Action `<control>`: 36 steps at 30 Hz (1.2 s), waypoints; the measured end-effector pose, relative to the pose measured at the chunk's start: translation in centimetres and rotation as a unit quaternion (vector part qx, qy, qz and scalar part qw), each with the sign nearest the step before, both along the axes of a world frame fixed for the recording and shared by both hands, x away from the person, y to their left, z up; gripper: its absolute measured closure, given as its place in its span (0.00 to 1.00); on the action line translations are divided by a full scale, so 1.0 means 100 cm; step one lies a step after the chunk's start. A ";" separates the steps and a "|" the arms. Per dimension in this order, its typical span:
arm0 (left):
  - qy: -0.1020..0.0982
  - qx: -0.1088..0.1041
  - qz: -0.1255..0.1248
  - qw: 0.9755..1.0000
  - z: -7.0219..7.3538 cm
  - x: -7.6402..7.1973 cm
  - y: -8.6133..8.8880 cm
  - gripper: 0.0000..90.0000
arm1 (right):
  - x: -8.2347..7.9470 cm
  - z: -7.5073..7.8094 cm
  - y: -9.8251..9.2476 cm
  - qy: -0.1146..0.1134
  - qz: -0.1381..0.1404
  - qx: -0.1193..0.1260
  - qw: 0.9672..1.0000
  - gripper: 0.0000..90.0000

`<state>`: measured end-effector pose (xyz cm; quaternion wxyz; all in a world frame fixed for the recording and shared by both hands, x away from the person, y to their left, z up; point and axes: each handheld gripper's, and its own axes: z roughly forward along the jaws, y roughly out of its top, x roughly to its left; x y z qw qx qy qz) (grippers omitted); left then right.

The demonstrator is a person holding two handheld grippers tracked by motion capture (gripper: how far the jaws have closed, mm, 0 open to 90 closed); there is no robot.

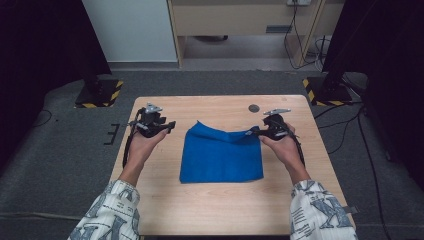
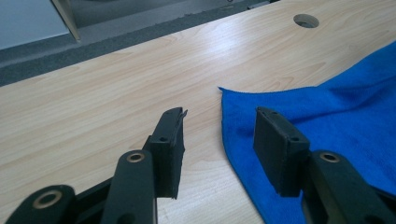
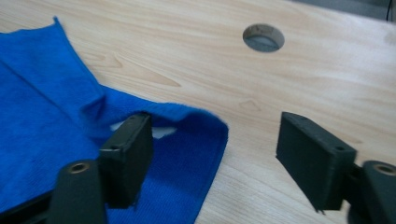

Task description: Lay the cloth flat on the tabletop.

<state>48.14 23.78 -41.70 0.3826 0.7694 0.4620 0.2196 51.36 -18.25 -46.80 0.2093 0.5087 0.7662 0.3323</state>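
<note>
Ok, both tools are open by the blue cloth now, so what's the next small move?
Probably draw both tools back off the blue cloth. It lies folded on the table, and nothing is gripped: the right tool stands open over the cloth's corner, and the left tool stands open at its opposite edge. Clearing them would show whether another fold is needed.

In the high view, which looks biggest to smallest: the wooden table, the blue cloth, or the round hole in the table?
1. Wooden table
2. Blue cloth
3. Round hole

The gaps are plain, so nearness to the camera changes nothing.
</note>
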 end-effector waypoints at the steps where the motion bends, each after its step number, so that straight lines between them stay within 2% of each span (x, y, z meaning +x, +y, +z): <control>1: 0.000 0.001 0.000 1.000 -0.001 -0.001 0.001 0.59 | 0.002 -0.003 0.000 0.005 -0.002 0.010 1.000 0.27; 3: 0.001 0.006 -0.002 1.000 -0.001 -0.004 0.004 0.59 | 0.006 -0.004 0.000 0.008 -0.002 0.039 0.999 0.24; 4: 0.001 0.006 -0.002 1.000 -0.001 -0.004 0.004 0.59 | 0.006 -0.004 0.000 0.008 -0.002 0.039 0.999 0.24; 5: 0.000 0.007 -0.001 1.000 -0.002 -0.006 0.006 0.59 | 0.009 0.000 -0.001 0.003 -0.007 0.080 0.997 0.23; 10: 0.000 0.003 0.001 1.000 -0.006 -0.010 0.011 0.60 | 0.010 0.011 -0.004 -0.013 -0.021 0.064 0.998 0.25; 14: 0.001 0.002 -0.006 1.000 -0.010 -0.014 0.008 0.60 | 0.002 0.012 -0.003 -0.018 -0.014 0.057 0.998 0.28; 20: 0.004 0.020 -0.034 0.999 -0.018 -0.033 0.000 0.60 | -0.021 0.011 0.005 -0.027 0.018 0.053 0.998 0.43; 24: 0.005 0.013 -0.037 0.999 -0.024 -0.044 -0.002 0.59 | -0.038 0.011 0.003 -0.037 0.025 0.059 0.997 0.49; 26: 0.006 0.012 -0.037 0.999 -0.026 -0.047 -0.002 0.59 | -0.047 0.010 0.001 -0.038 0.027 0.057 0.997 0.50; 28: 0.011 0.005 -0.042 0.999 -0.034 -0.057 -0.004 0.59 | -0.056 0.006 -0.002 -0.037 0.027 0.059 0.997 0.51; 30: 0.012 0.006 -0.043 0.999 -0.036 -0.060 -0.005 0.58 | -0.060 0.004 -0.004 -0.037 0.028 0.058 0.997 0.52; 31: 0.016 0.010 -0.048 0.999 -0.041 -0.065 -0.007 0.58 | -0.070 -0.001 -0.008 -0.033 0.027 0.057 0.997 0.52; 36: 0.018 0.008 -0.056 0.998 -0.054 -0.082 -0.009 0.56 | -0.090 -0.011 -0.014 -0.030 0.030 0.058 0.997 0.53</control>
